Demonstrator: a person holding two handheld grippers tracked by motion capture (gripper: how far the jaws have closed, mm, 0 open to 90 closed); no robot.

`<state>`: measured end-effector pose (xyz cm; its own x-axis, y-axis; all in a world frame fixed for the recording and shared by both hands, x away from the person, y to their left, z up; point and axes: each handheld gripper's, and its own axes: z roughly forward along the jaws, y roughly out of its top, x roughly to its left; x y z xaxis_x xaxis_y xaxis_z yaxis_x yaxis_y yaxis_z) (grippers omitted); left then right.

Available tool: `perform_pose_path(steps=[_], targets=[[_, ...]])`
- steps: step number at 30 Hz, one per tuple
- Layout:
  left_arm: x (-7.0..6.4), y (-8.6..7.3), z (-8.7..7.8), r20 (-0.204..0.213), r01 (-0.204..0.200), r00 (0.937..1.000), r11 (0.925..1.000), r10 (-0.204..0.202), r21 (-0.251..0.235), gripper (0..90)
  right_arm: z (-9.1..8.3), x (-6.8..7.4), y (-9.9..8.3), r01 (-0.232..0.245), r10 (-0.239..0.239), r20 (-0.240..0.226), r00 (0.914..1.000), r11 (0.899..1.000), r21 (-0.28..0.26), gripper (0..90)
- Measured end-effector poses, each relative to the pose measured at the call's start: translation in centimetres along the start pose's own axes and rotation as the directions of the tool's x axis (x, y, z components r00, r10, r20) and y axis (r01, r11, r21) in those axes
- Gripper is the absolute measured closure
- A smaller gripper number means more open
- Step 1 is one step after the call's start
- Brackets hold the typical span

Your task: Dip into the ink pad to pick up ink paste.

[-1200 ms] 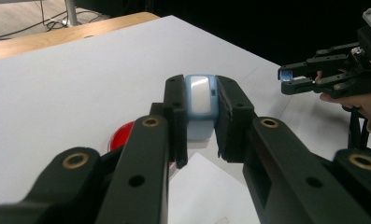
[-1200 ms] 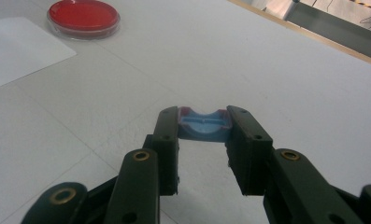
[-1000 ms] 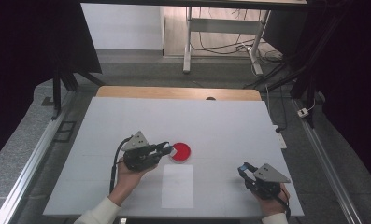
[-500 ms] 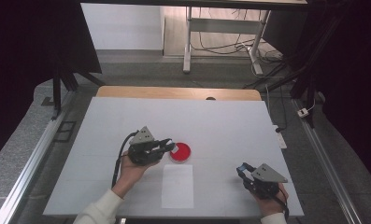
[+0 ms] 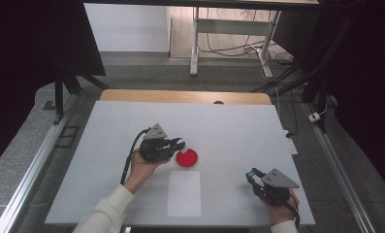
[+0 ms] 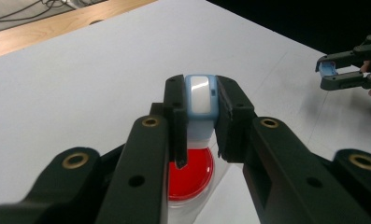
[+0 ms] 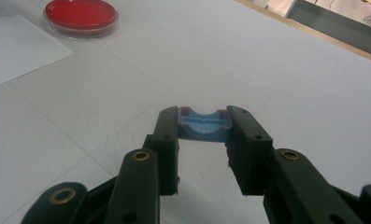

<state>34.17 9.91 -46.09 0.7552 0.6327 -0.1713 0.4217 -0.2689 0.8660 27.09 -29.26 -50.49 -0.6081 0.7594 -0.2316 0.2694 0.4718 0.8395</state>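
A round red petri dish [image 5: 186, 158] lies on the white table [image 5: 229, 126] near the middle. My left gripper [image 5: 181, 143] hovers at the dish's left rim, shut on a small light-blue piece with a white face [image 6: 201, 95]; the dish [image 6: 192, 175] sits right below the jaws. Near the front right, my right gripper [image 5: 251, 174] is shut on a small blue piece [image 7: 204, 126], low over the table. In the right gripper view the dish [image 7: 80, 16] lies far off at the upper left.
A white paper sheet [image 5: 184, 193] lies flat just in front of the dish. A wooden strip [image 5: 180, 96] runs along the table's far edge. Metal rails [image 5: 35, 165] flank both sides, and a table frame with cables [image 5: 229, 43] stands on the floor beyond.
My left gripper has moved forward and a little right with its light-blue piece, so its tips now reach over the dish's rim. The right gripper has barely moved.
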Motion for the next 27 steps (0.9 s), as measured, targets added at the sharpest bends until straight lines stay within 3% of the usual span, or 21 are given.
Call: perform_pose_path(steps=[11, 15, 27], targets=[[1.1, -0.5, 1.9, 0.022, 0.027, 0.9994, 0.9982, -0.028, 0.054, 75.5, 0.0, -0.1, 0.0, -0.003, 0.003, 0.006, 1.0000, 1.000, -0.002, 65.1], [0.8, -0.5, 2.3, 0.003, -0.004, 1.0000, 0.9965, 0.003, 0.084, 75.5, 0.0, 0.0, -0.1, -0.001, 0.001, 0.006, 1.0000, 1.000, 0.007, 65.1], [0.5, -0.8, 2.9, -0.017, -0.038, 0.9990, 0.9879, 0.041, 0.150, 75.5, -0.1, 0.0, -0.1, 0.003, -0.003, 0.004, 1.0000, 1.000, 0.005, 65.1]])
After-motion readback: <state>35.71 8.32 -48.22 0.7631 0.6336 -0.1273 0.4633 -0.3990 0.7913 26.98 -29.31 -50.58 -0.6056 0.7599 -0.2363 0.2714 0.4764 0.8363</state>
